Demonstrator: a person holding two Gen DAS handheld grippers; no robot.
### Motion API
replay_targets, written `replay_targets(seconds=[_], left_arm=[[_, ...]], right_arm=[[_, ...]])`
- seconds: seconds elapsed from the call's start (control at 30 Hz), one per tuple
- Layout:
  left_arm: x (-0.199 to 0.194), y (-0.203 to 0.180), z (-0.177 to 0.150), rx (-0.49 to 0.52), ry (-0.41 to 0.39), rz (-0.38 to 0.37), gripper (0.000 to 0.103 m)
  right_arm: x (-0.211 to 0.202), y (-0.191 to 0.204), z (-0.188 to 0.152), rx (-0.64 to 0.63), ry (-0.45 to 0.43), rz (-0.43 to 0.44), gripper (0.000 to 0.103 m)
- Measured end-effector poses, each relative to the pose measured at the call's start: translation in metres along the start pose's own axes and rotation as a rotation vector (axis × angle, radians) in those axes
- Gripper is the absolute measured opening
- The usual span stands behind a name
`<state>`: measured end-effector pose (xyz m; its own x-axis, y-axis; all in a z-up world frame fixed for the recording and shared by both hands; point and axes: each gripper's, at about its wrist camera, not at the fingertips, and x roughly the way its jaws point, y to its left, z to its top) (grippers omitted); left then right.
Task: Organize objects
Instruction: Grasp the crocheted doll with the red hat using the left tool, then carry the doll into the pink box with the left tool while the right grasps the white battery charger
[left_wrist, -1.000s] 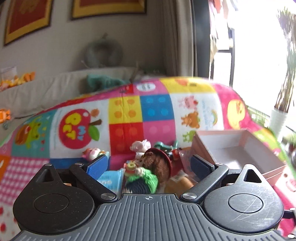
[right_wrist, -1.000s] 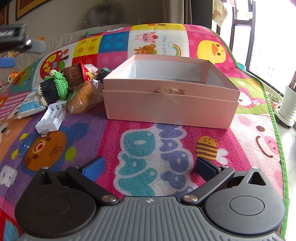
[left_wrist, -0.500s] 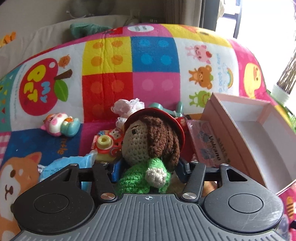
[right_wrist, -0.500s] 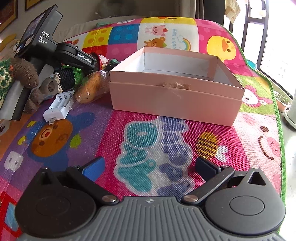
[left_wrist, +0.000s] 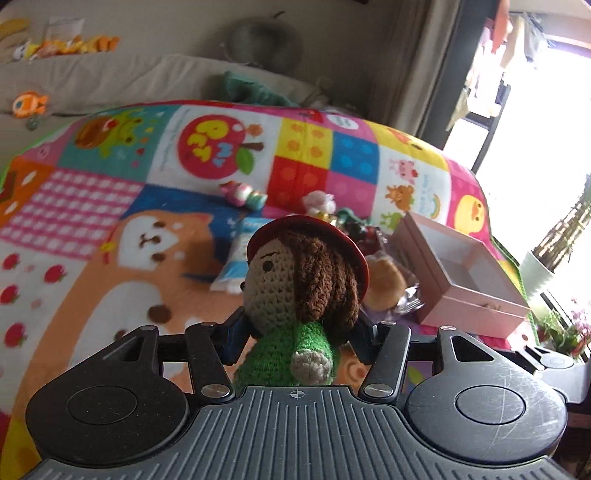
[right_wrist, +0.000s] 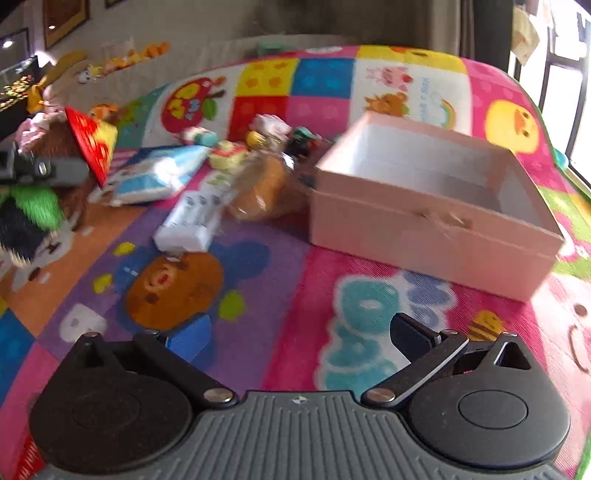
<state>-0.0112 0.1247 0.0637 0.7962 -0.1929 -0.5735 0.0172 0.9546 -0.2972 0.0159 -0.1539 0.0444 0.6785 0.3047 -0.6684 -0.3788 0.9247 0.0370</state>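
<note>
Left gripper (left_wrist: 297, 334) squeezes a knobbly crocheted doll (left_wrist: 303, 291) with yarn hair and a red brim; right gripper (right_wrist: 301, 338) gapes wide, nothing in it, near the smooth pink cardboard box (right_wrist: 424, 236).

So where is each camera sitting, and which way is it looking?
Left wrist view: sits on the left gripper, looking along its fingers, shut on the crochet doll, across the play mat towards the wall.
Right wrist view: sits on the right gripper, looking over its open, empty fingers down across the mat.
Both views show the pink box and the toy pile beside it; the right view also catches the doll at its left edge.
</note>
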Motion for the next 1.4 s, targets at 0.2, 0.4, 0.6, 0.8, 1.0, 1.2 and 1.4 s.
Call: replay_targets(seconds=[0.2,0.4,0.6,0.8,1.0,1.2,1.4], left_arm=[[-0.023,0.029,-0.017,-0.081,0.000,0.071,0.061],[-0.031,0.028,-0.032,-0.080,0.012,0.057,0.061],[-0.031,0.009,-0.043,-0.067,0.038,0.013,0.061],[-0.027,-0.029,-0.046,0.060,0.118,-0.087,0.061],[-0.012,-0.113,0.001,0.196,0.082,-0.290,0.061],[0.081,-0.209,0.061,0.179,0.065,-0.378,0.063],[0.196,-0.239,0.062,0.139,0.165,-0.145,0.063]], right_arm=[[0.043,0.069,0.044,-0.101,0.010,0.078,0.078],[0.095,0.080,0.077,-0.060,0.074,0.028,0.077],[0.101,0.081,0.084,-0.107,0.107,0.060,0.048],[0.029,0.055,0.043,-0.135,0.179,0.159,0.047],[-0.069,-0.017,0.004,-0.032,0.063,0.095,0.047],[-0.115,-0.075,0.000,0.104,-0.094,-0.035,0.047],[-0.108,-0.097,-0.007,0.176,-0.105,-0.063,0.047]])
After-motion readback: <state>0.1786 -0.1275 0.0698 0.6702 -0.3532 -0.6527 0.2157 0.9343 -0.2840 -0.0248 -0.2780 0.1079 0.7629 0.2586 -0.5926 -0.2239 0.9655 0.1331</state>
